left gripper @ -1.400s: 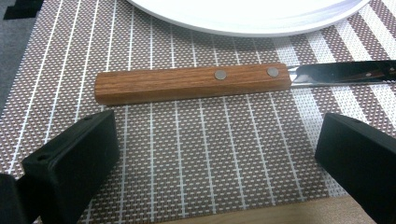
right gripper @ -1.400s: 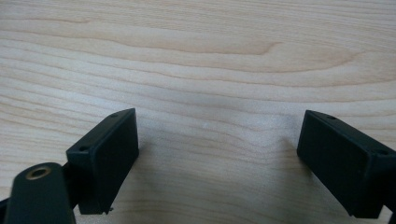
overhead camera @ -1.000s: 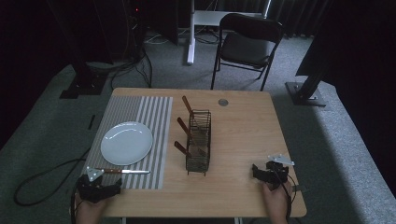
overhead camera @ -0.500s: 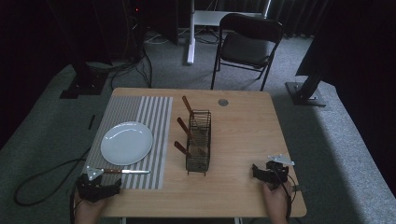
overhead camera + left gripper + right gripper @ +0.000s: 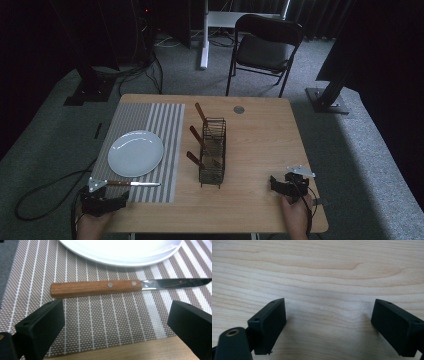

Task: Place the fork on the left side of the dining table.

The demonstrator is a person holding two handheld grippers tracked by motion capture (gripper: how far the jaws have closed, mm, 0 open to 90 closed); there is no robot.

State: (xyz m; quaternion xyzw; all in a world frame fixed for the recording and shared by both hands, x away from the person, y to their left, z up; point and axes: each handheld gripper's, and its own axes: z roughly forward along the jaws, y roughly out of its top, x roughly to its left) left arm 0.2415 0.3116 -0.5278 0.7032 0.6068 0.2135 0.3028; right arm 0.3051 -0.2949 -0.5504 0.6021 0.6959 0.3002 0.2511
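A knife with a wooden handle [image 5: 96, 288] and a steel blade lies across the striped placemat [image 5: 100, 320], just in front of the white plate [image 5: 120, 251]. In the high view the knife [image 5: 131, 183] lies below the plate [image 5: 135, 153]. My left gripper [image 5: 102, 202] rests at the table's front left corner, open, its jaws a little short of the knife with nothing between them [image 5: 116, 325]. At the front right, my right gripper [image 5: 286, 186] is open over bare wood [image 5: 328, 322].
A black wire rack [image 5: 212, 150] stands mid-table with three wooden handles [image 5: 196, 137] sticking out to its left. A small round disc [image 5: 238, 109] lies near the far edge. A chair [image 5: 267, 47] stands beyond the table [image 5: 260, 145]. A cable [image 5: 45, 192] trails on the floor at left.
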